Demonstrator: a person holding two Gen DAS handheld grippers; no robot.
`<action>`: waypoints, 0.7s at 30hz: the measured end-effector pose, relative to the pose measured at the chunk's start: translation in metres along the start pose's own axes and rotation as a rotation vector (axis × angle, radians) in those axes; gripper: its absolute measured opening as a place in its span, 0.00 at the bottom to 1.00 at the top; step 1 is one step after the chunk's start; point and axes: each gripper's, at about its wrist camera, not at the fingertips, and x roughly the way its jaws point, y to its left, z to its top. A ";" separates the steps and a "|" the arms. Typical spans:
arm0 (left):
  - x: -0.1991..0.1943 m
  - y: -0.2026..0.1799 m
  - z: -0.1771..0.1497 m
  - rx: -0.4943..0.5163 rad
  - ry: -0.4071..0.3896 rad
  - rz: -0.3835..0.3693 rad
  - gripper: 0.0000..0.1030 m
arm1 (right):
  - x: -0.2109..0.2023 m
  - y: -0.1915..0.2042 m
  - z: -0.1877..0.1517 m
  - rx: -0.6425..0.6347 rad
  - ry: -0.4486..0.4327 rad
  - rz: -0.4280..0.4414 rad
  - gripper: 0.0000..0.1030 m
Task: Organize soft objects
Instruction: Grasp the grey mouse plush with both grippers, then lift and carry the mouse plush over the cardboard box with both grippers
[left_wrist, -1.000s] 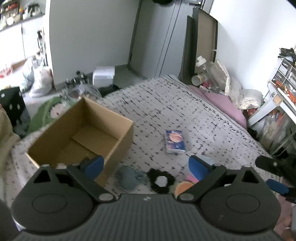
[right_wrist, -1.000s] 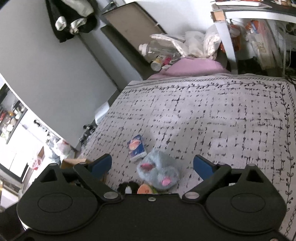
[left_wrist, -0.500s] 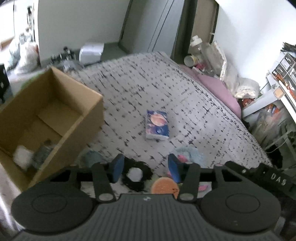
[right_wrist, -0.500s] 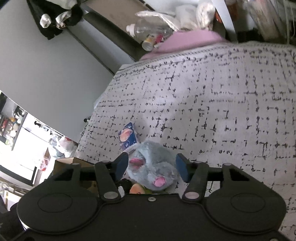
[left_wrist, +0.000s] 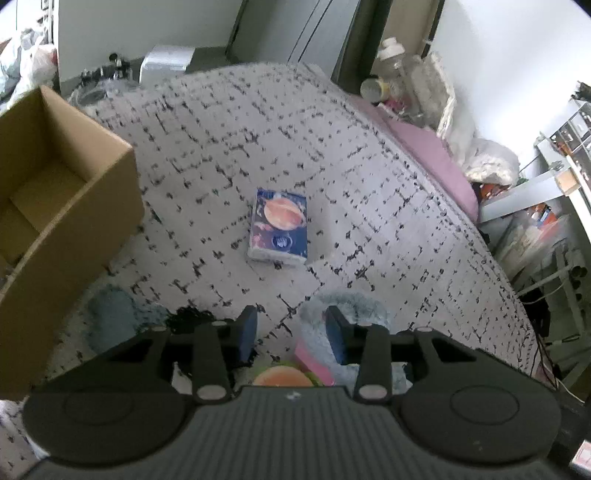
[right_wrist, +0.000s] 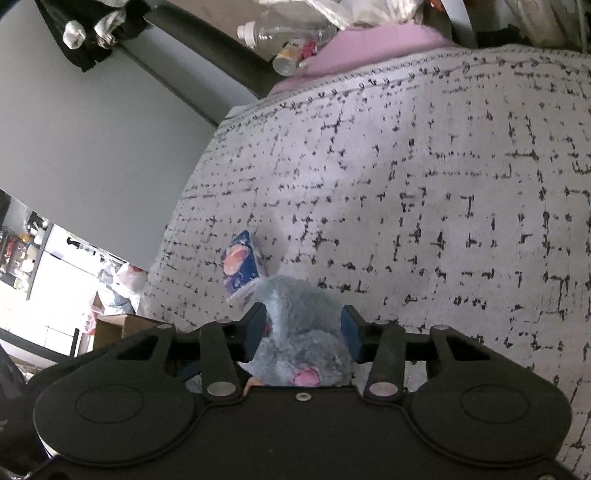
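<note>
A fluffy grey plush toy (right_wrist: 301, 332) with pink patches lies on the patterned bedspread (right_wrist: 443, 184). My right gripper (right_wrist: 303, 332) is shut on it, one pad on each side. In the left wrist view the same plush (left_wrist: 347, 302) sits by my left gripper (left_wrist: 291, 332), whose jaws are narrowed but hold nothing; an orange soft toy (left_wrist: 282, 376) lies just below them. A black fuzzy item (left_wrist: 192, 317) and a blue-grey fuzzy item (left_wrist: 107, 314) lie to the left. An open cardboard box (left_wrist: 74, 192) stands at the left.
A blue tissue pack (left_wrist: 279, 225) with a planet print lies mid-bed; it also shows in the right wrist view (right_wrist: 240, 267). A pink pillow (left_wrist: 432, 162), bottles and bags line the far edge. Shelving (left_wrist: 554, 184) stands right of the bed.
Both grippers moved forward and down toward the toys and narrowed. The right jaws closed onto the grey plush. The left gripper swung right, away from the box.
</note>
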 end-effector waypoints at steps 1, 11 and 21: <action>0.004 0.001 0.000 -0.008 0.013 -0.004 0.36 | 0.001 -0.001 0.000 0.002 0.008 -0.004 0.36; 0.023 -0.001 -0.011 -0.066 0.105 -0.059 0.14 | 0.006 -0.006 -0.005 0.003 0.055 -0.009 0.22; -0.008 -0.016 -0.014 -0.010 0.049 -0.091 0.09 | -0.021 0.002 -0.012 -0.012 -0.005 0.007 0.09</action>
